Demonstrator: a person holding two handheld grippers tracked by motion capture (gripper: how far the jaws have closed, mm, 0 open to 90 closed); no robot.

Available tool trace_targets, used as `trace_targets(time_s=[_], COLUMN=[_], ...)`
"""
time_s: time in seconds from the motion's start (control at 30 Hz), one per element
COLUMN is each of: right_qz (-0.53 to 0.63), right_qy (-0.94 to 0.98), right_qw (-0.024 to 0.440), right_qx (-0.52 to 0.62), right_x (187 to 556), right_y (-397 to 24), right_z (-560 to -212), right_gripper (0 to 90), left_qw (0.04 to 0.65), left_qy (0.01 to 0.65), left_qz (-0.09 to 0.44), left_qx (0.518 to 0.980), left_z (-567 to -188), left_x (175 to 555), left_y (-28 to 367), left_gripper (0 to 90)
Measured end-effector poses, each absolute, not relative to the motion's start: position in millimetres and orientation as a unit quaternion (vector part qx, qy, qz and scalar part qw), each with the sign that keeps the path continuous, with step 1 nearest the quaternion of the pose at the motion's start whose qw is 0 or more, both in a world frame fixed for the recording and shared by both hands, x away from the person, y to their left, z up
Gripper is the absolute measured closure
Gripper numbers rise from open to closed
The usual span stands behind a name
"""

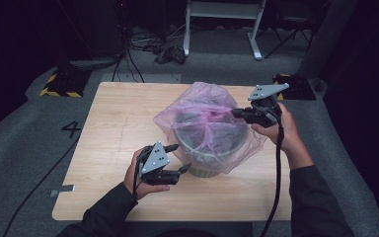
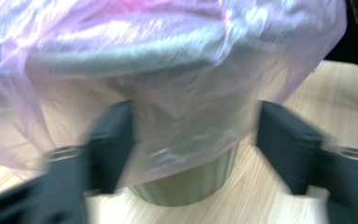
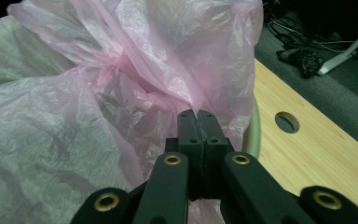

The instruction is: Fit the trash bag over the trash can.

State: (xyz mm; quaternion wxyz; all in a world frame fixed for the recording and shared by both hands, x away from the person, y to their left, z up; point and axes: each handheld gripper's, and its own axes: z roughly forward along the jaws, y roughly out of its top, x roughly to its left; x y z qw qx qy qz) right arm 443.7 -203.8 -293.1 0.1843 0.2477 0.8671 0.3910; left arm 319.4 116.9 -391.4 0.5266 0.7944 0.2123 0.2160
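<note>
one pink bag [image 1: 208, 114] drapes one grey bin [image 1: 205, 168]; two grippers flank.

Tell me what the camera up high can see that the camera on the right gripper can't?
The high view alone has the whole wooden table, both of the person's hands, the left gripper with its fingers spread beside the bin, and a number 4 on the floor. The right gripper view alone has a round hole in the table and the right gripper up close, fingers pressed together at the plastic. Both have the pink bag draped over the bin.
</note>
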Motion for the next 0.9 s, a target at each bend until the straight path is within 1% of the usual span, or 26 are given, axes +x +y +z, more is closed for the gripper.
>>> trace_targets(time_s=[0.1, 0.17, 0.27, 0.37, 0.4, 0.47, 0.5, 0.53, 0.57, 0.6, 0.67, 0.7, 0.73, 0.77, 0.8, 0.9], right_qz=[0.39, 0.394, 0.396, 0.399, 0.4, 0.404, 0.406, 0.406, 0.406, 0.41, 0.413, 0.414, 0.415, 0.416, 0.418, 0.419], right_qy=[0.867, 0.867, 0.869, 0.87, 0.871, 0.871, 0.871, 0.871, 0.87, 0.869, 0.867, 0.866, 0.865, 0.864, 0.862, 0.858], right_qw=[0.189, 0.183, 0.177, 0.169, 0.164, 0.156, 0.153, 0.153, 0.153, 0.15, 0.15, 0.151, 0.153, 0.155, 0.156, 0.165], right_qx=[0.246, 0.244, 0.238, 0.235, 0.233, 0.233, 0.232, 0.232, 0.232, 0.232, 0.234, 0.235, 0.236, 0.238, 0.241, 0.248], right_x=[440.2, 439.0, 435.8, 433.4, 433.2, 433.0, 432.8, 432.5, 432.3, 432.2, 432.3, 432.2, 432.1, 432.1, 432.1, 432.8], right_y=[-201.2, -200.8, -199.4, -198.8, -198.8, -198.7, -198.6, -198.3, -198.3, -198.4, -199.1, -199.6, -200.2, -201.0, -201.9, -205.1], right_z=[-293.0, -292.7, -292.4, -292.6, -292.8, -293.4, -293.4, -293.6, -293.6, -293.4, -293.1, -292.8, -292.5, -292.2, -292.0, -290.7], right_gripper=[89.1, 89.1, 89.5, 89.8, 89.9, 90.0, 90.0, 90.0, 90.0, 90.0, 89.9, 89.7, 89.5, 89.4, 89.3, 89.2], left_qw=[0.54, 0.542, 0.544, 0.532, 0.526, 0.518, 0.508, 0.503, 0.505, 0.506, 0.487, 0.484, 0.483, 0.48, 0.479, 0.478], left_qy=[0.217, 0.223, 0.233, 0.237, 0.241, 0.249, 0.255, 0.256, 0.255, 0.255, 0.251, 0.246, 0.242, 0.241, 0.239, 0.231], left_qz=[0.211, 0.214, 0.201, 0.199, 0.201, 0.21, 0.224, 0.235, 0.237, 0.236, 0.262, 0.265, 0.265, 0.268, 0.267, 0.257], left_qx=[0.786, 0.782, 0.781, 0.789, 0.79, 0.791, 0.792, 0.791, 0.79, 0.789, 0.794, 0.797, 0.799, 0.8, 0.801, 0.807], left_z=[-386.2, -383.3, -381.9, -383.3, -383.8, -384.9, -384.9, -384.9, -384.5, -384.3, -384.2, -384.7, -385.2, -385.6, -385.8, -386.6], left_x=[317.0, 317.7, 322.5, 329.1, 331.9, 336.2, 337.3, 338.5, 340.1, 341.5, 342.6, 342.7, 343.1, 343.3, 343.7, 345.2], left_y=[120.7, 124.2, 127.2, 123.5, 122.5, 121.0, 120.0, 119.5, 120.5, 121.0, 119.7, 120.0, 120.6, 120.8, 122.0, 126.4], left_gripper=[18.2, 15.7, 15.1, 16.1, 18.4, 27.6, 32.6, 39.0, 46.4, 52.0, 68.1, 72.4, 80.9, 86.3, 89.9, 90.0])
